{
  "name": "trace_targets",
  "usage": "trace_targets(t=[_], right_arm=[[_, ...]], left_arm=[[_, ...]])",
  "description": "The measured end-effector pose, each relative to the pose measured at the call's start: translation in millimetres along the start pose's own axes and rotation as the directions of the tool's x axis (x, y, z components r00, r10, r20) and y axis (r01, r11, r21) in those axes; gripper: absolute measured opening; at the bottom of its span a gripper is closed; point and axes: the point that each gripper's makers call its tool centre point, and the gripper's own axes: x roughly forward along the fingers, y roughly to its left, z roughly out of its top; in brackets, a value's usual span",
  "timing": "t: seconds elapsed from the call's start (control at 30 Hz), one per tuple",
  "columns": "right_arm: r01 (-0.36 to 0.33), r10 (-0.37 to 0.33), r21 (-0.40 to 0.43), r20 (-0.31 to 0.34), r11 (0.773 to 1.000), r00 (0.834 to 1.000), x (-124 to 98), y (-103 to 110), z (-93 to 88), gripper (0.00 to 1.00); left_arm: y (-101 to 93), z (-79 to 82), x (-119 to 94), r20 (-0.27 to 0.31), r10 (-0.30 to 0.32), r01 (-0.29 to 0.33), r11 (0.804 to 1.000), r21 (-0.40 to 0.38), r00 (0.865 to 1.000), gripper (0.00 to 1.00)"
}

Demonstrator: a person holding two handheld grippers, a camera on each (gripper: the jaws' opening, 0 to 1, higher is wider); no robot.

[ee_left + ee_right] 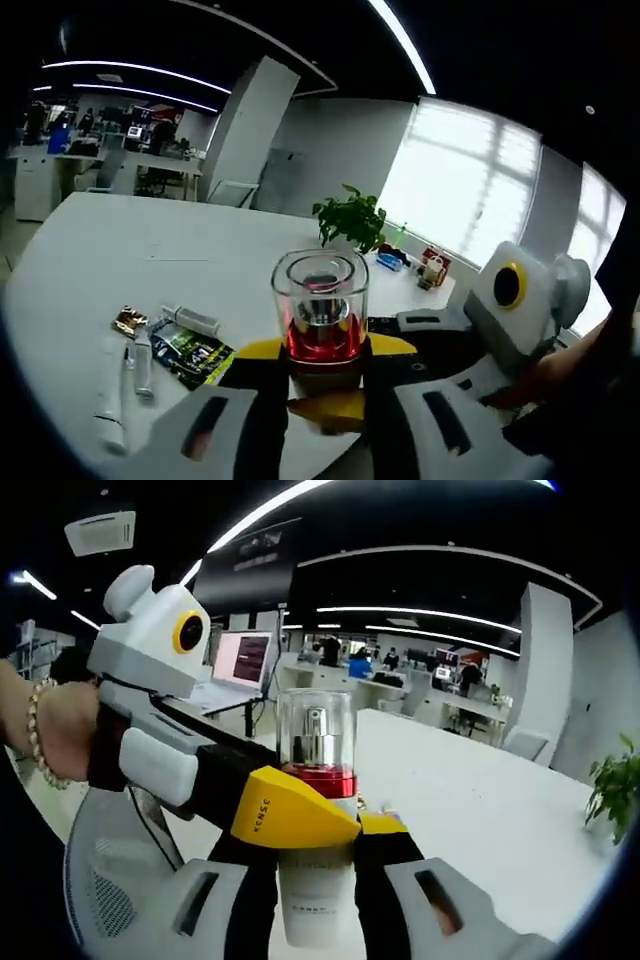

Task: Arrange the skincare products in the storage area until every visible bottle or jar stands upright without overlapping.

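A bottle (321, 312) with a clear cap, silver pump and red collar is held up above the white table (150, 250). My left gripper (322, 352) is shut on it at the collar, yellow tips on either side. In the right gripper view the same bottle (315, 742) shows its white lower body between my right gripper's (320, 832) black jaws, which are shut on it. The left gripper (292, 812) reaches in from the left there, a yellow jaw pressed across the bottle's front. A hand with a bead bracelet (40, 742) holds that gripper.
On the table lie two white tubes (128, 385), a green-and-black sachet (192, 352), a small clear tube (192, 320) and a gold item (129, 320). A potted plant (350, 217) and small boxes (432, 268) stand at the far edge. A mesh chair (105, 900) sits lower left.
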Motion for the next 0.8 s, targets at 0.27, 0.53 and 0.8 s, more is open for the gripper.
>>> trace_targets(t=[0.27, 0.53, 0.8], right_arm=[[-0.153, 0.143, 0.070, 0.128, 0.986, 0.981, -18, 2, 22.1, 0.31], [-0.415, 0.406, 0.018, 0.164, 0.910, 0.899, -40, -5, 38.4, 0.35], [-0.495, 0.489, 0.020, 0.126, 0.869, 0.863, -53, -9, 27.6, 0.46]], left_arm=[[-19.5, 16.5, 0, -0.105, -0.166, 0.180, 0.974, 0.140, 0.980, 0.23], [-56.7, 34.9, 2, -0.223, -0.314, 0.374, 0.870, 0.320, 0.923, 0.23], [-82.9, 50.7, -1, -0.228, -0.425, 0.480, 0.814, 0.326, 0.876, 0.23]])
